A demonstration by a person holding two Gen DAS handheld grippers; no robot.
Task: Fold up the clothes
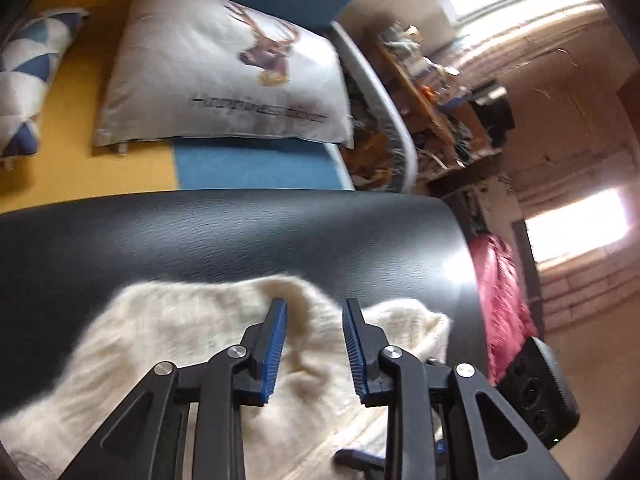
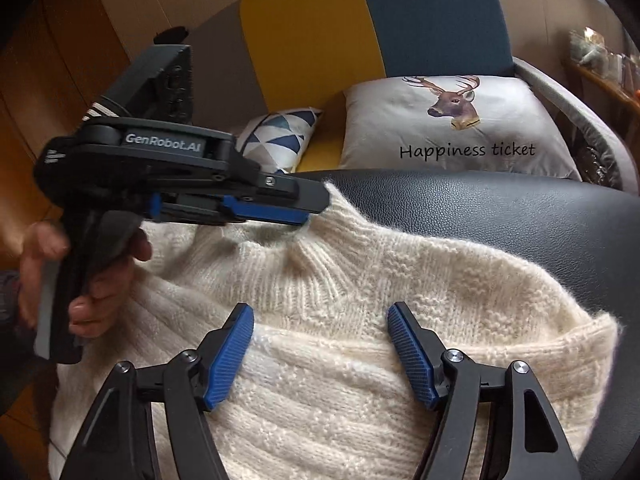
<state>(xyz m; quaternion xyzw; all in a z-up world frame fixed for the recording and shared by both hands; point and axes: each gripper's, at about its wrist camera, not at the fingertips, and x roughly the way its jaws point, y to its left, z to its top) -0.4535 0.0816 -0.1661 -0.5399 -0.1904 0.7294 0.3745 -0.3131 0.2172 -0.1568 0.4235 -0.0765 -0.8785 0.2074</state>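
A cream knitted sweater (image 2: 360,280) lies on a black leather surface (image 2: 520,224), its ribbed collar (image 2: 312,252) pointing away from me and a folded layer across its front. My right gripper (image 2: 320,312) hovers open just above that layer, with nothing between its blue pads (image 2: 230,356). A hand (image 2: 104,280) holds my left gripper (image 2: 316,210) at the collar's far edge. In the left wrist view the left gripper (image 1: 316,312) is open over the sweater (image 1: 180,332), with fluffy knit showing in the gap. The right gripper's body (image 1: 536,392) shows at the lower right.
Behind the leather surface (image 1: 240,240) stands a yellow and blue sofa (image 2: 320,40) with a deer cushion (image 2: 460,128) and a triangle-patterned cushion (image 2: 280,136). To the right are pink fabric (image 1: 500,300) and a cluttered wooden shelf (image 1: 440,92).
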